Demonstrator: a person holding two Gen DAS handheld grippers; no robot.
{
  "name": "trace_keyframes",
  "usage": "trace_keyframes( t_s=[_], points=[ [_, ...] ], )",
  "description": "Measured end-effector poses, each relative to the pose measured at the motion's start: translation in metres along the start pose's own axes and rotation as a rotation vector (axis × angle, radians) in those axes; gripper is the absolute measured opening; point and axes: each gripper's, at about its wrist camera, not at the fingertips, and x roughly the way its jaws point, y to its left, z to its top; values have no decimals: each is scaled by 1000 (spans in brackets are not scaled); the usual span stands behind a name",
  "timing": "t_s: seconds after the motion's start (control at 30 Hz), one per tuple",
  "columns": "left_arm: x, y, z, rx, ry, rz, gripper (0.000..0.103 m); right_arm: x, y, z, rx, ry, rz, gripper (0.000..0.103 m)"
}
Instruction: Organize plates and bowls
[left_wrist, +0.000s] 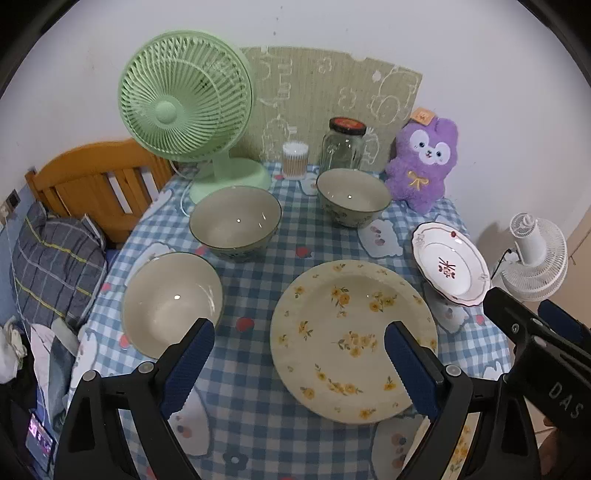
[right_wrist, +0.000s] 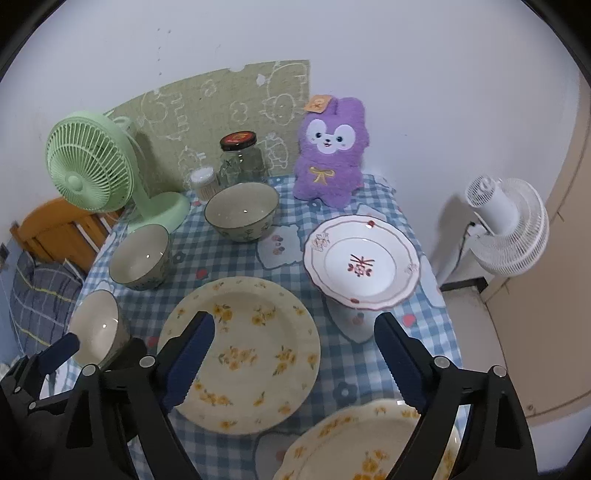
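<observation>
On the blue checked tablecloth stand three pale bowls: a near-left bowl, a middle bowl and a far bowl. A cream plate with yellow flowers lies in the middle. To its right lies a white plate with a red motif. A second yellow-flowered plate lies at the near edge. My left gripper hovers open between the near-left bowl and the cream plate. My right gripper hovers open over the plates, holding nothing.
A green desk fan, a box of cotton swabs, a glass jar and a purple plush toy line the table's back edge. A white fan stands off the table's right; a wooden headboard and bedding sit left.
</observation>
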Motion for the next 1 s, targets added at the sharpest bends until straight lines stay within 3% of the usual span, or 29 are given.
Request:
trace_keyframes(
  t_s=[0.47,1.0],
  points=[
    [67,-14,3,-22,71,34,94,70,-4,3,-24,34,19,91],
    [132,-18,-12,-27,164,103,94,141,-2,-9,-35,146,66,91]
  ],
)
